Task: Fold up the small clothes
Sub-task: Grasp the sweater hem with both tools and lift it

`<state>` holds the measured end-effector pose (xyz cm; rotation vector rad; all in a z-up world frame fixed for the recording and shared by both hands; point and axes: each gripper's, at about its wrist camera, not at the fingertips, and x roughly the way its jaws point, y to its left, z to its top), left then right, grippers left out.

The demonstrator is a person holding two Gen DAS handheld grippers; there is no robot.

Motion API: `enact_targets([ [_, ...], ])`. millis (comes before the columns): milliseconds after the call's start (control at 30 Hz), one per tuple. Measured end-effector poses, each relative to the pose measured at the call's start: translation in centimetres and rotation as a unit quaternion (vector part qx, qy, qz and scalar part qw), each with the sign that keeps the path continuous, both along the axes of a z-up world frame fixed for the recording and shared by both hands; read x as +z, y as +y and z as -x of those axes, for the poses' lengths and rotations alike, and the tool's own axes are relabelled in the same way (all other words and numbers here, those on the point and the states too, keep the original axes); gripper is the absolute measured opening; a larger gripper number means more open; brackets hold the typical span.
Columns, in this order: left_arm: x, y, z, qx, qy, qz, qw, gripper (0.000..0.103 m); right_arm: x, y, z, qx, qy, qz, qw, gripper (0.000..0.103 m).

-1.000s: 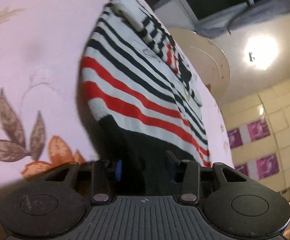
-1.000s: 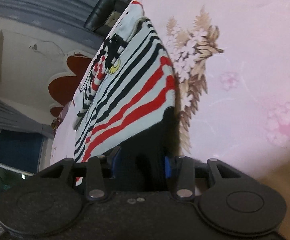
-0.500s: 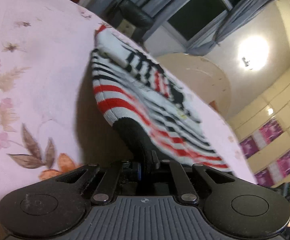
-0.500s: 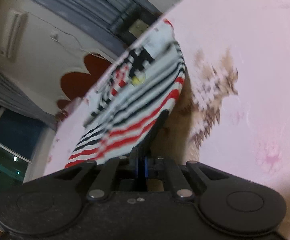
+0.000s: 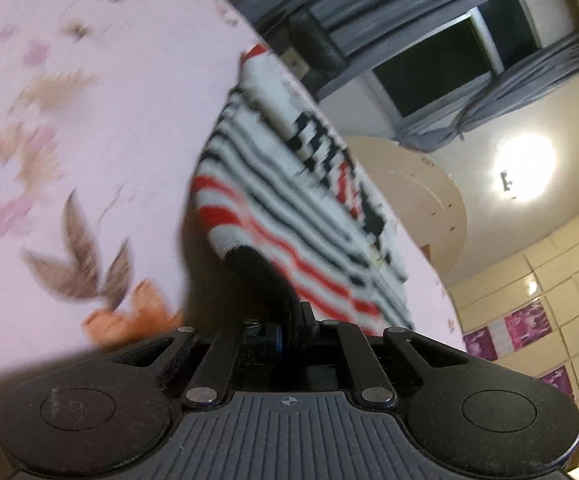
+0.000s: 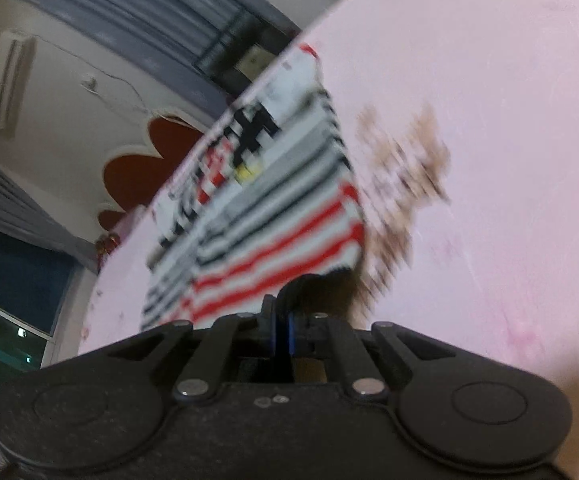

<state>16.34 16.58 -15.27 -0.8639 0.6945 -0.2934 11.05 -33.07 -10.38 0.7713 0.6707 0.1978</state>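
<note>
1. Both grippers were spread wide around the dark hem a second ago; now each has closed on it and the bottom edge is coming up off the sheet. Blur in both views says the lift is under way.

2. Left gripper [image 5: 291, 326]: jaws pinched almost together, with the black hem band of the striped sweater [image 5: 289, 200] bunched between them. That is one bottom corner.

3. Right gripper [image 6: 281, 330]: blue pads nearly touching, a thin dark fold of hem squeezed in the slit. That is the other bottom corner of the sweater [image 6: 273, 224].

4. Why hold it there? Taking both bottom corners keeps the hem straight, so it can travel as one edge toward the collar. That looks like the fold being set up.

5. Where is the sweater? Its upper part lies flat on the pink flowered bedsheet [image 5: 89, 120], collar at the far end, and only the near hem is raised.

6. Pose: both tools sit low and nearly level with the sheet, fingers pointing along the garment toward the collar. Each is rolled to one side, so the bed tilts across both views.

7. Next, I'd judge, an even carry forward, or the hem skews.
</note>
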Motion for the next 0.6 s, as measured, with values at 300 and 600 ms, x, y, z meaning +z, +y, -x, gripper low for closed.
enact_targets([
  [300, 6.0, 0.5, -7.2, 0.028, -0.056, 0.0, 0.998, 0.007, 6.1, -0.1, -7.2, -0.003, -0.058, 0.033, 0.998, 0.006],
  [600, 10.6, -0.4, -20.9, 0.019, -0.075, -0.041, 0.9962, 0.007, 9.7, -1.5, -18.7, -0.007, -0.078, 0.047, 0.996, 0.006],
])
